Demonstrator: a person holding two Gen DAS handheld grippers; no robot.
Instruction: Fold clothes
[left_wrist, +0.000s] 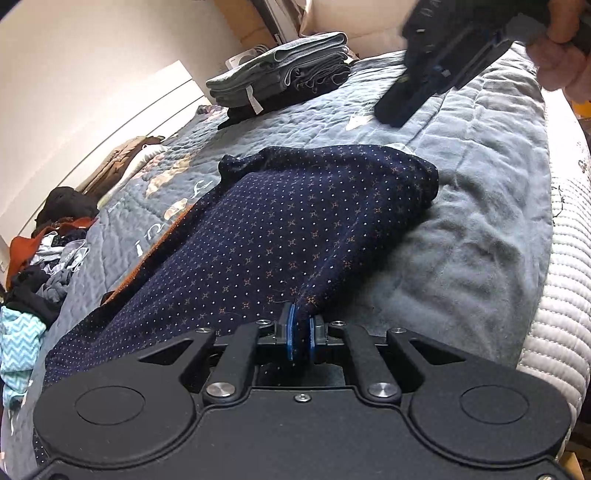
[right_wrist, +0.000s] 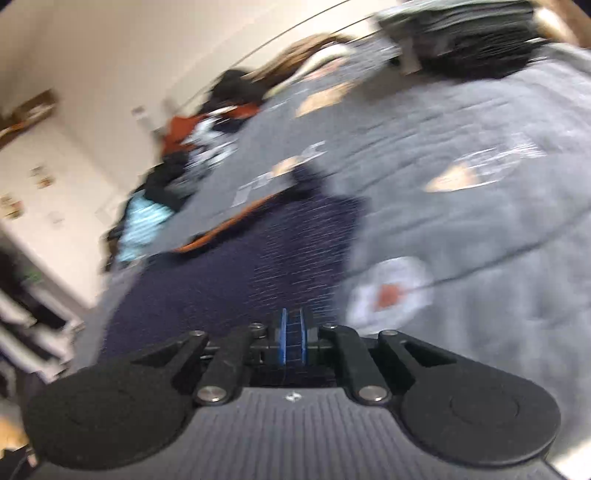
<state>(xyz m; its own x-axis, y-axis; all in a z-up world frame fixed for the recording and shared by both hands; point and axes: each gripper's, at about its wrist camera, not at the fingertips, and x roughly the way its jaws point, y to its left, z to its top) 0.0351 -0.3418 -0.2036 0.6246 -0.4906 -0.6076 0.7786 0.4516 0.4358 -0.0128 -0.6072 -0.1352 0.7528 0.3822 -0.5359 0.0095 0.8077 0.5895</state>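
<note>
A navy dotted garment (left_wrist: 280, 225) with an orange edge lies spread on the grey-blue quilt (left_wrist: 480, 229) of a bed. My left gripper (left_wrist: 302, 325) is shut on the garment's near edge, cloth pinched between its blue pads. My right gripper (right_wrist: 293, 332) has its pads close together and empty above the garment (right_wrist: 258, 273); its view is motion-blurred. The right gripper also shows in the left wrist view (left_wrist: 436, 70), held in a hand above the quilt at the far right.
A stack of folded grey and dark clothes (left_wrist: 284, 74) sits at the far end of the bed. A pile of unfolded clothes (left_wrist: 40, 258) lies at the left edge. The white mattress edge (left_wrist: 561, 295) runs along the right. A wall stands behind.
</note>
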